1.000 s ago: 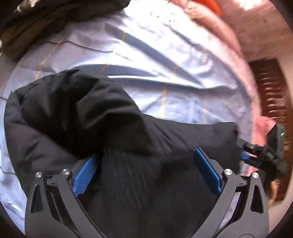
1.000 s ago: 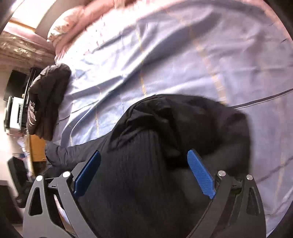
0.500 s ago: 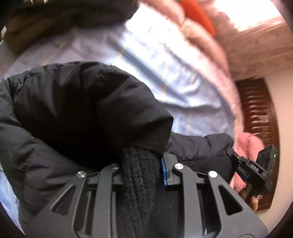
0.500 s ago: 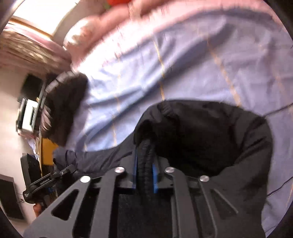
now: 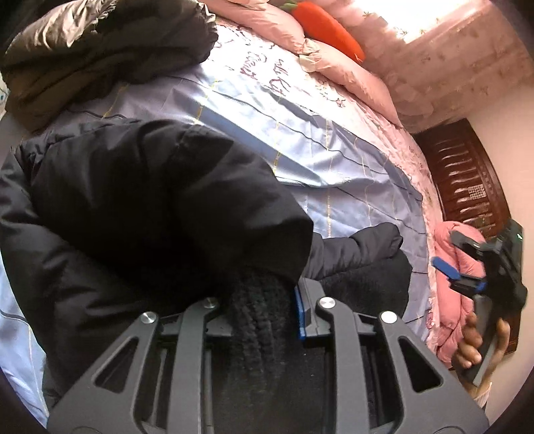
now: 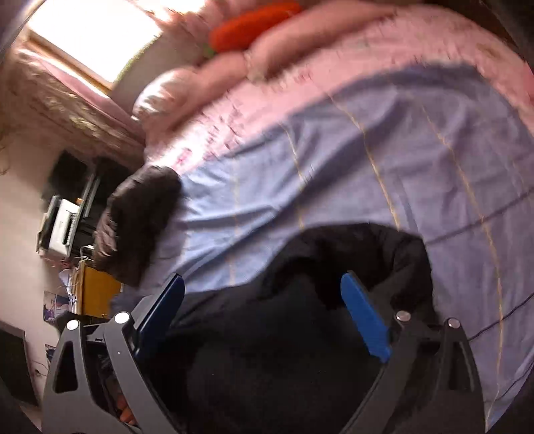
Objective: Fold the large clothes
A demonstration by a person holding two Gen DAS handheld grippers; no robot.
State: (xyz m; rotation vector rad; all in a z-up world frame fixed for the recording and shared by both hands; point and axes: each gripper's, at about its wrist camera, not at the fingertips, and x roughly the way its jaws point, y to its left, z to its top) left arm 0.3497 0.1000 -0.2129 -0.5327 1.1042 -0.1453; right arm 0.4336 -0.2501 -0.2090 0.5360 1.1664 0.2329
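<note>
— Where do we have the black puffer jacket (image 5: 140,213)?

— It lies bunched on the pale blue bedsheet (image 5: 333,140), at the near side of the bed, one sleeve (image 5: 353,247) stretched out flat toward the pink quilted edge. Our left gripper (image 5: 263,300) pinches its black ribbed knit cuff (image 5: 260,317): the fingers are drawn close together with the knit squeezed between them, and the jacket's shell drapes over their tips.

— And the other side?

— Our right gripper (image 6: 263,300) has just been opening. Its blue pads (image 6: 363,317) now stand wide apart above the dark cloth, with jacket fabric below and between them but nothing pressed. That view is smeared by motion, so whether the pads brush the fabric we cannot say for certain.

— What lies around it?

— A second dark, shiny jacket (image 5: 100,43) is heaped at the far left of the sheet. Pink pillows (image 5: 337,63) sit at the head of the bed with an orange carrot-shaped plush (image 5: 327,26) on them, and a dark wooden headboard (image 5: 467,180) stands at the right.
</note>
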